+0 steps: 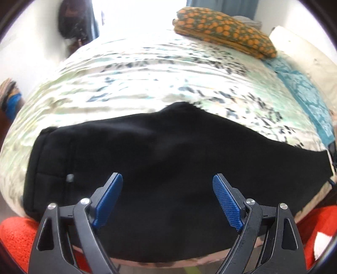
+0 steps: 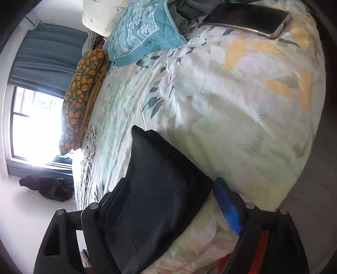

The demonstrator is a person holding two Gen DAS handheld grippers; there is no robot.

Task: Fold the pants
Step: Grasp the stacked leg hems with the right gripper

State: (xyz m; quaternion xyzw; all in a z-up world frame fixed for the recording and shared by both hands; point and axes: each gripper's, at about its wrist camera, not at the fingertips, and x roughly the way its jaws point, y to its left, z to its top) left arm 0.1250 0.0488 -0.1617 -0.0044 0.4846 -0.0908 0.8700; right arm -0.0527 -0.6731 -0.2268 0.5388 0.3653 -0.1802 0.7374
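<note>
From the left wrist, the left gripper (image 1: 167, 187) hangs above the black pants (image 1: 168, 168), its blue-padded fingers (image 1: 109, 198) spread wide apart and holding nothing. The pants lie flat across the near edge of the bed (image 1: 147, 69), on a leaf-patterned sheet. An orange-dotted folded blanket (image 1: 225, 31) sits at the far side.

From the right wrist, the right gripper (image 2: 168, 189) has its fingers (image 2: 226, 205) spread, with a folded end of the pants (image 2: 160, 189) lying between them; whether they pinch it is unclear. A phone (image 2: 246, 20) rests on the sheet beyond, near a teal pillow (image 2: 143, 31).
</note>
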